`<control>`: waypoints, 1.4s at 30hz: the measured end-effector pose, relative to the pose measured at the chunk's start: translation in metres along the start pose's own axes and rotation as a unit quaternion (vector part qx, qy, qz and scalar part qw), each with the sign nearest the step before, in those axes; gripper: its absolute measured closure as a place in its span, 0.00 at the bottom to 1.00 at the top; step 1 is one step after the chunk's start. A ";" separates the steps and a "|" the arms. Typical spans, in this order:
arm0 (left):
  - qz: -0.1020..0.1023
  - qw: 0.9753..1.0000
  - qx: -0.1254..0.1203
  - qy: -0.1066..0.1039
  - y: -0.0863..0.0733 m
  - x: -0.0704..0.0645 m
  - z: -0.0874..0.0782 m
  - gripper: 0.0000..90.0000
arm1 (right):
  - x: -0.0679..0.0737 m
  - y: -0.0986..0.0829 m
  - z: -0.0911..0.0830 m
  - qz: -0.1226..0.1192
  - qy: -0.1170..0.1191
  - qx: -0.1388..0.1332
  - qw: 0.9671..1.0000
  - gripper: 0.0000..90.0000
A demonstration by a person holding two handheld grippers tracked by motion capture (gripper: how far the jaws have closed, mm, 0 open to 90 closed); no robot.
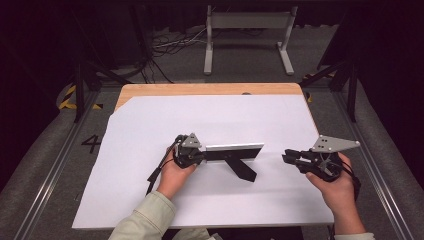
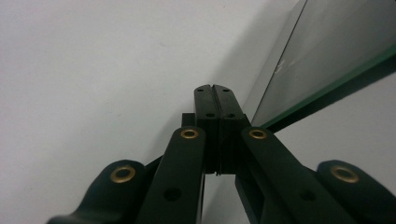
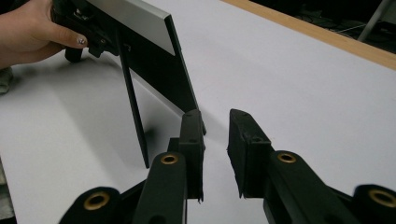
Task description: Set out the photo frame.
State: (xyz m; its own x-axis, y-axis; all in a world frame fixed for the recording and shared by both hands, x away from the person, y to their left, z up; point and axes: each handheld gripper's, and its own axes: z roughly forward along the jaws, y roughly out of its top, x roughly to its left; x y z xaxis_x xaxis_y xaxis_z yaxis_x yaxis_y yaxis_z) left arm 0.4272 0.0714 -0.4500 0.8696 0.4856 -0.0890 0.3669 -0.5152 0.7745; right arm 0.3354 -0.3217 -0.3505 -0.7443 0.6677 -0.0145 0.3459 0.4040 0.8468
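A picture frame (image 1: pixel 234 148) stands on edge on the white sheet (image 1: pixel 210 115), its black back and prop leg (image 1: pixel 242 170) turned toward me. My left gripper (image 1: pixel 204 155) is at the frame's left end. In the left gripper view its jaws (image 2: pixel 215 88) are pressed together, nothing shows between them, and the frame's glass (image 2: pixel 336 46) runs off to their right. My right gripper (image 1: pixel 286 157) hovers open a little to the right of the frame. In the right gripper view its jaws (image 3: pixel 215 119) stand apart and empty, close to the frame's near bottom corner (image 3: pixel 159 60).
The white sheet covers most of a wooden table (image 1: pixel 200 89), whose far edge stays bare. A grey metal stand (image 1: pixel 247 20) and cables lie on the floor beyond. Metal rails run along both sides of the table.
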 end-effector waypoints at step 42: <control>0.043 0.988 0.100 -0.114 0.003 -0.034 -0.006 1.00 | 0.011 0.020 0.005 -0.023 0.045 -0.005 0.999 0.86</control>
State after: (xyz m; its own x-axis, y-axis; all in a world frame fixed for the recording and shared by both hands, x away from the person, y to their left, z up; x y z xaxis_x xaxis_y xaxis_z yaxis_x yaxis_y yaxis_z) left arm 0.3967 0.0576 -0.4412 0.9437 0.2743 -0.1847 0.3267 -0.6872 0.6488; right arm 0.3370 -0.3028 -0.3361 -0.8082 0.5889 -0.0055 0.3049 0.4263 0.8517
